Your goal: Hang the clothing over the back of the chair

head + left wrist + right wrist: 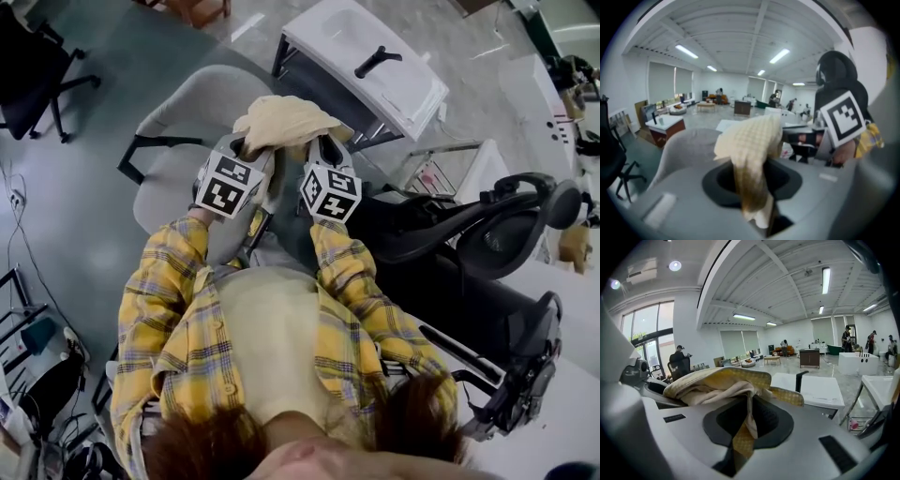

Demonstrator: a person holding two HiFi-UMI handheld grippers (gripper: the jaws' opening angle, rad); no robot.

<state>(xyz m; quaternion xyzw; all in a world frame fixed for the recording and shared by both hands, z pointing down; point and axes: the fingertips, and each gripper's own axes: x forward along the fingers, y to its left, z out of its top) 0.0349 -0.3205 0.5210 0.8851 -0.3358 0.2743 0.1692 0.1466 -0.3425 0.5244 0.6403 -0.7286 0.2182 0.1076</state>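
Observation:
A cream and yellow checked piece of clothing [286,122] is bunched between both grippers, over the right end of the grey chair's back [202,94]; whether it touches the chair I cannot tell. My left gripper [251,152] has a strip of the clothing [750,140] running down between its jaws, with a dark gap showing beside the cloth. My right gripper [321,150] is shut on a narrow fold of the clothing [722,380]. In the left gripper view the grey chair back [682,147] curves below the cloth and the right gripper's marker cube [843,119] stands close on the right.
A white table [412,94] with a black handle-like item [377,61] stands just beyond the chair. A black office chair [487,234] crowds the right side. Another black chair [28,66] is far left. Cables and gear [37,366] lie on the floor at lower left.

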